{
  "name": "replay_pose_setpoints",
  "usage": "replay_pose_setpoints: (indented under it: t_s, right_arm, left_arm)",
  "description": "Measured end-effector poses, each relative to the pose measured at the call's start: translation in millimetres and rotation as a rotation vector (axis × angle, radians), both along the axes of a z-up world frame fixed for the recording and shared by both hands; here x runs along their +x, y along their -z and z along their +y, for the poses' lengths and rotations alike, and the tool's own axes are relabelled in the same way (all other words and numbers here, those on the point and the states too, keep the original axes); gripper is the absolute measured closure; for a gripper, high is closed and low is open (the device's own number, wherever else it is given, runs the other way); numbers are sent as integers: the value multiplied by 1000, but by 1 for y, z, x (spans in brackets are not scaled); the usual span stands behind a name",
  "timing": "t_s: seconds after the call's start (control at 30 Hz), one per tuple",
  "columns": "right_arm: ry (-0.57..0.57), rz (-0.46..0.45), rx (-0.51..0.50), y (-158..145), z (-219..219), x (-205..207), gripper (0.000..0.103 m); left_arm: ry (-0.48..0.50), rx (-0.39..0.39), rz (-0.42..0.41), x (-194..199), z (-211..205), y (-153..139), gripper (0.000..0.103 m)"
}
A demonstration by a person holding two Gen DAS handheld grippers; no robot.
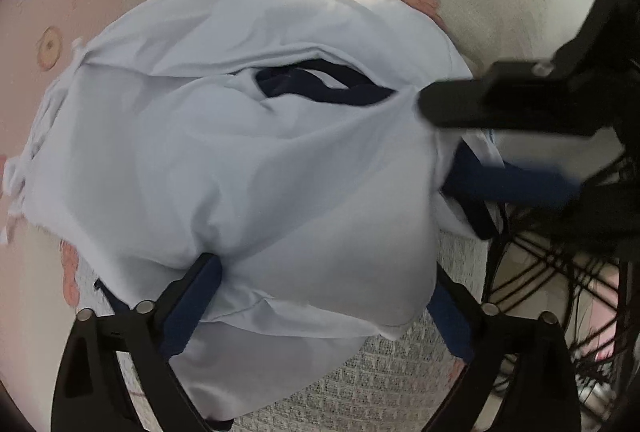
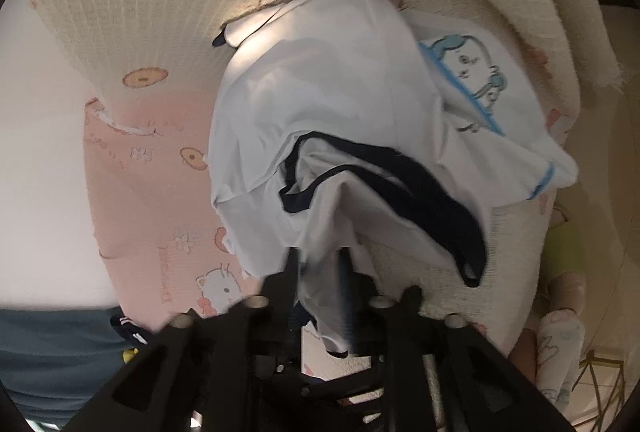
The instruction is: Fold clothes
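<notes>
**Both tongs in the pale shirt, over the patterned cloth**

Biggest thing: cream and pink printed cloth (image 2: 132, 168) w/ cartoon cats and biscuits, spread under everything, ahead of and below both tongs.

On it, the pale blue-white shirt (image 1: 240, 160) w/ dark navy trim, bunched and rumpled, filling the space straight ahead of the left gripper (image 1: 320, 296). Left jaws stand wide apart; shirt fabric bulges down between them and drapes over the navy pads (image 1: 192, 308), so whether it's truly pinched: can't tell.

Right gripper (image 2: 318, 272) has its jaws nearly together w/ a fold of the shirt (image 2: 320, 120) clamped between them, fabric hanging out below the tips. The navy neckline (image 2: 400, 172) loops just ahead of it. In left wrist view that same right gripper (image 1: 428, 104) comes in from the right, tip at the shirt's edge.

Right of the right tongs, partly under the shirt: a white garment (image 2: 488, 104) w/ a blue cartoon print
</notes>
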State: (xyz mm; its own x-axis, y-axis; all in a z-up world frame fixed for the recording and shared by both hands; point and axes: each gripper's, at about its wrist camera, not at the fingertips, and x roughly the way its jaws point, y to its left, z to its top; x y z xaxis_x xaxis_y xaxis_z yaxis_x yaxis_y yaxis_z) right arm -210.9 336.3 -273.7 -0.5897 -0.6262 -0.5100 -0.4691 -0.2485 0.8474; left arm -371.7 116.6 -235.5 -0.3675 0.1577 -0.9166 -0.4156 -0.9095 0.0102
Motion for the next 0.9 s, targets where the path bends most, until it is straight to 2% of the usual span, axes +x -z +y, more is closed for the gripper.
replay_pose_setpoints:
  t_s: [0.03, 0.1, 0.27, 0.3, 0.43, 0.5, 0.6, 0.7, 0.77, 0.83, 0.9]
  right_arm:
    - [7, -11, 7, 1, 4, 7, 47]
    - [32, -36, 11, 3, 12, 21, 44]
    - [109, -34, -52, 12, 37, 61, 44]
    - [134, -27, -93, 14, 42, 69, 42]
    - [194, -24, -184, 13, 37, 40, 35]
    - [200, -32, -193, 10, 23, 20, 34]
    - [211, -33, -241, 13, -7, -12, 33]
    - [253, -79, -292, 21, -22, -16, 32]
    - [280, -109, -325, 27, -32, -19, 32]
    - [305, -140, -354, 32, -42, -21, 31]
    - [298, -174, -325, 32, -44, -20, 31]
  left_arm:
    - [-21, 3, 7, -1, -1, -3, 22]
    - [-47, 8, 33, -4, -3, -13, 59]
    - [-68, 43, 44, -13, -9, -36, 84]
    - [-82, 37, 59, -16, -11, -42, 84]
    - [-173, 38, 87, -37, -23, -70, 87]
    - [-231, 92, 76, -35, -44, -80, 93]
    - [-314, 169, 60, -32, -73, -93, 94]
    - [-336, 170, 75, -42, -69, -98, 94]
    - [-328, 192, 40, -44, -75, -100, 94]
    - [-322, 175, 48, -40, -78, -102, 94]
    - [-316, 157, 55, -36, -80, -104, 94]
